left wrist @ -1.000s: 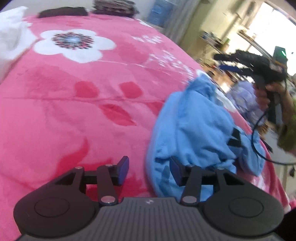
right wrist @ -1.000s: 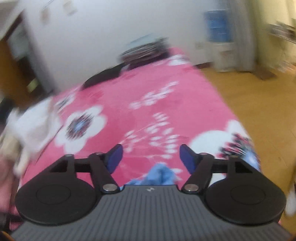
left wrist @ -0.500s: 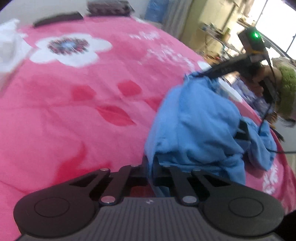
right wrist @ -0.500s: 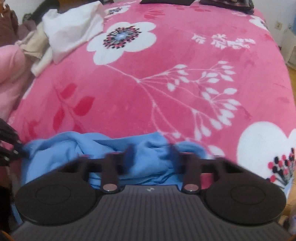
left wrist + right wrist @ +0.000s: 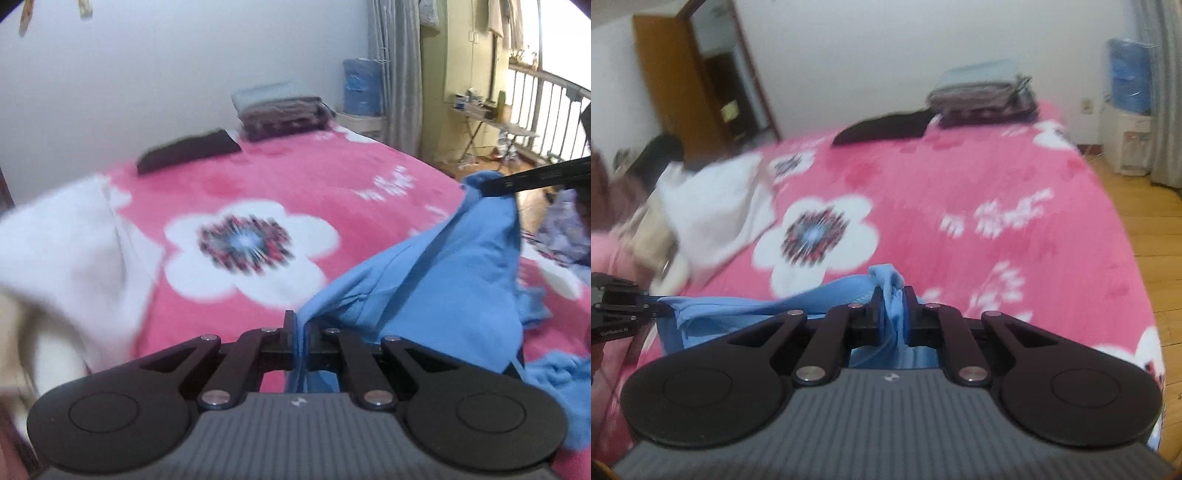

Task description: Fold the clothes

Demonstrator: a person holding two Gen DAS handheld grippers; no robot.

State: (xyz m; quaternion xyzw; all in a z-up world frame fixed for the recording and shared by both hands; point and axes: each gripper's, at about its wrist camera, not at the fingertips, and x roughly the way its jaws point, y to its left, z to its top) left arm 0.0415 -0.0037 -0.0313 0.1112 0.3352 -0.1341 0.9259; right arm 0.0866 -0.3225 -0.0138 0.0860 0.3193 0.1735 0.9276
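1. Left gripper [image 5: 299, 334]: jaws pressed together, pinching an edge of the blue garment [image 5: 443, 280]
2. Right gripper [image 5: 894, 314]: jaws have just been closing, now clamped on a bunched edge of the garment
3. Garment: stretched between both grippers above the pink bedspread [image 5: 295, 184]

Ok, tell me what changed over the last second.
Both grippers closed: the left gripper and the right gripper now pinch the blue garment, which went from a crumpled heap to lifted and stretched between them. The pink floral blanket, white clothes and folded stack stayed put.
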